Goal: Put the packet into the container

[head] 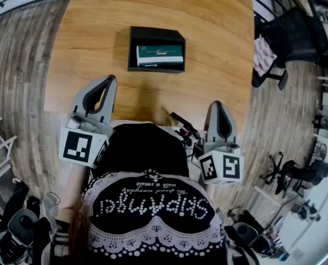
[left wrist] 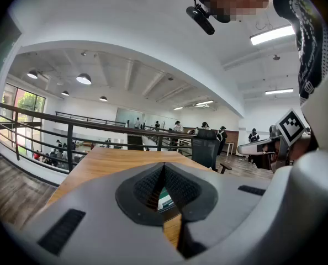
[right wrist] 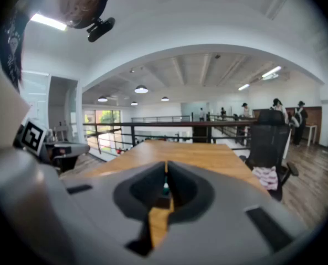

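The green packet (head: 160,54) lies flat inside the black container (head: 153,33) midway across the table (head: 213,43), so the left gripper (head: 105,81) and right gripper (head: 217,105) rest closed and empty by its near edge, apparently with nothing left to carry.

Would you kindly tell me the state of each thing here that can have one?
packet: lying flat inside the container
container: open-topped, holding the packet
left gripper: jaws shut, empty
right gripper: jaws shut, empty

Green-and-white packet (head: 159,55) in black container (head: 155,35) on tan wood-grain table (head: 208,15)
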### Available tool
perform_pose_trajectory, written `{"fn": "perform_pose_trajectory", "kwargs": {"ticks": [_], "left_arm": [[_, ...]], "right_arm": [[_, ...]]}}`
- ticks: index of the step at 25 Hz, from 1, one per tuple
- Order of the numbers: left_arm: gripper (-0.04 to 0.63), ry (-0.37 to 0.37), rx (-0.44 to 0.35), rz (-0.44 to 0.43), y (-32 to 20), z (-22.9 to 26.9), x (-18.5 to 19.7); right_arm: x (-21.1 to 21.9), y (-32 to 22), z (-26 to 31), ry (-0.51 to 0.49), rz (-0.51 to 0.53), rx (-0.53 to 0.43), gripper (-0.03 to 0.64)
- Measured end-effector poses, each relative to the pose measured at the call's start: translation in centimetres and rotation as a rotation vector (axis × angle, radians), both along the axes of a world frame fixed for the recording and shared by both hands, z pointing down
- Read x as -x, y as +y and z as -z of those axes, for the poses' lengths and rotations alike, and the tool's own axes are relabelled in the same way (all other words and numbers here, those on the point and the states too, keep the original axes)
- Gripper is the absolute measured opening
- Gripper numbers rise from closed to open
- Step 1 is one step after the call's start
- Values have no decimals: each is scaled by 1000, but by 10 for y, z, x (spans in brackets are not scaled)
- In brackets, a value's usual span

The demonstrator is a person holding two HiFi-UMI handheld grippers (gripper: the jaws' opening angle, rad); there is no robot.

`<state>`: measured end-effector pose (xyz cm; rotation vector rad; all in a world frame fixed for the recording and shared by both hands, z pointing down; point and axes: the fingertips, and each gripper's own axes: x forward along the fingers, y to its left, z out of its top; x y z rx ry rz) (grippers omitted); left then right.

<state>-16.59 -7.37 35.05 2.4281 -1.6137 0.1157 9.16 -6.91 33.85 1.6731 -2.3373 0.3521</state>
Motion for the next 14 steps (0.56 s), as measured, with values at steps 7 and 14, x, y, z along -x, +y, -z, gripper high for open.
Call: {"fn": "perform_pose_trajectory", "kwargs": {"ticks": [7,14], "left_arm": [[32,9,12,0,1,-1,3],[32,32,1,10,0,1,9]], "right_arm": [[5,1,1,5,6,0,37],[12,2,0,-2,9,1,37]]}}
